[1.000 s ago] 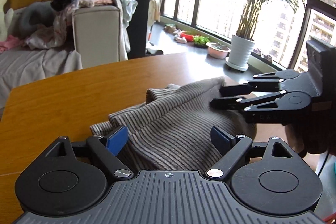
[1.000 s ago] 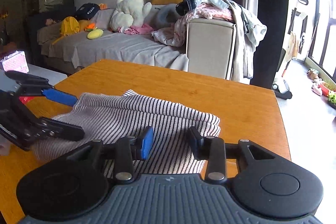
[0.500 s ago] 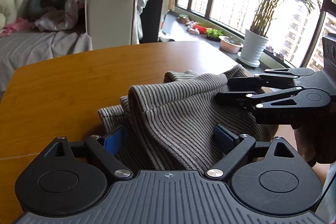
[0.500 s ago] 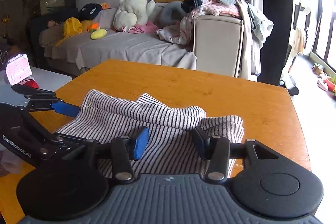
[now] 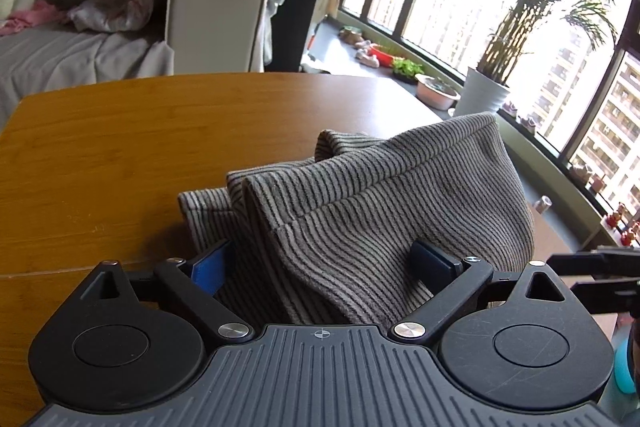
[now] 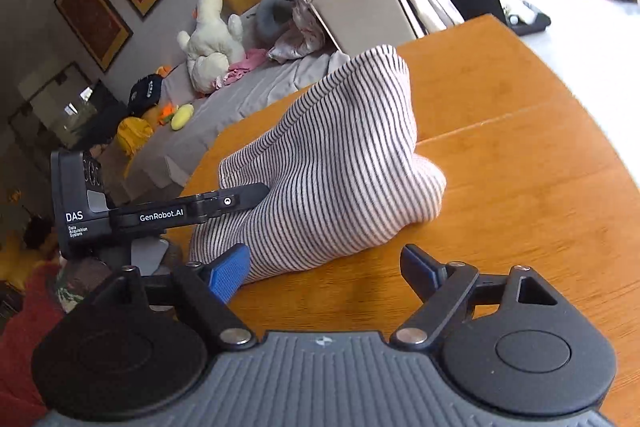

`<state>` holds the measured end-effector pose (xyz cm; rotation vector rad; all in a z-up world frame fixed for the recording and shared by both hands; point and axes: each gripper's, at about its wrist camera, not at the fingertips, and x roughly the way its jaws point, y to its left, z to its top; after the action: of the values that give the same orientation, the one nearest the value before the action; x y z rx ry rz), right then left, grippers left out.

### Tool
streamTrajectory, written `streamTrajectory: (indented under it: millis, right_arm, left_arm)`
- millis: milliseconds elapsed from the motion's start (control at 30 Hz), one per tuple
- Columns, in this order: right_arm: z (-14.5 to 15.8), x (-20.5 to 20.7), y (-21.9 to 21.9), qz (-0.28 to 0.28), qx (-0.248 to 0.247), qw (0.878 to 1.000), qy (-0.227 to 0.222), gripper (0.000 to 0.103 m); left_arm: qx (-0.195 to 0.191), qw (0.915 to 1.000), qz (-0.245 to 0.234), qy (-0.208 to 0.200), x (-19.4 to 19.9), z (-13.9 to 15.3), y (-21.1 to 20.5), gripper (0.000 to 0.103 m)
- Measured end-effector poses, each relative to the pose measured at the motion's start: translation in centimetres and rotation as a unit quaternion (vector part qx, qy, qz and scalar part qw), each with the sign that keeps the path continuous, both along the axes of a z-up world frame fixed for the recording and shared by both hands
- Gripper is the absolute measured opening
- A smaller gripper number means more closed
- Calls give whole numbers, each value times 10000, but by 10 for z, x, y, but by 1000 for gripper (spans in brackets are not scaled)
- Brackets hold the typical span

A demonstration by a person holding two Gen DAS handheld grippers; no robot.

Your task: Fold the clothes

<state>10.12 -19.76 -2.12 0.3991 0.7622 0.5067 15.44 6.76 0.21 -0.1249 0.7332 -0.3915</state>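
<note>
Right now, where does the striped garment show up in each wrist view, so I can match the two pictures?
Left wrist view: striped garment fills the lower centre, bunched between the fingers of the left gripper.
Right wrist view: it rises as a peak at centre, left of the open right gripper.
Shared landmark: the beige sofa arm piled with clothes, beyond the wooden table.

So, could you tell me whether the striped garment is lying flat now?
No: the striped garment is bunched into a raised mound on the table, with folds overlapping.
</note>
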Motion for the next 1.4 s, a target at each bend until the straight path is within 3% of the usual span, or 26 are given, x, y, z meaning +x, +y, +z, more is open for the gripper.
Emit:
streamTrajectory:
  millis: [100, 400, 533, 700, 767, 900, 1033, 1200, 1400]
  right_arm:
    - [-13, 9, 16, -145, 269, 9994, 131, 84]
    - [-28, 36, 32, -129, 299, 9994, 130, 79]
    - [-27, 45, 25, -120, 243, 9996, 106, 78]
    - [-21, 68, 21, 78, -55, 10000, -21, 78]
    - [-16, 81, 21, 162, -255, 9994, -141, 78]
    - [-5, 109, 21, 259, -826, 9952, -451, 78]
    - [6, 118, 24, 54, -1482, 9857, -795, 78]
    - [19, 101, 22, -126, -1851, 9754, -1192, 78]
    - [31, 65, 26, 117, -2168, 9611, -1707, 81]
  left_arm:
    - [-95, 9999, 19, -69, 5, 6, 6, 97]
    - [-451, 9975, 86, -543, 31, 40, 29, 96]
    - [-497, 9986, -196, 11, 70, 14, 27, 96]
    - [-1061, 9924, -281, 561, 89, -12, 43, 96]
    - [-1101, 9918, -300, 579, 86, -15, 48, 95]
    - [-798, 9948, -406, 489, 68, -14, 41, 94]
    - [-970, 9925, -448, 595, 48, -13, 35, 94]
    - [-852, 9922, -729, 544, 19, -12, 5, 94]
    - [-886, 9894, -1028, 519, 0, -8, -20, 94]
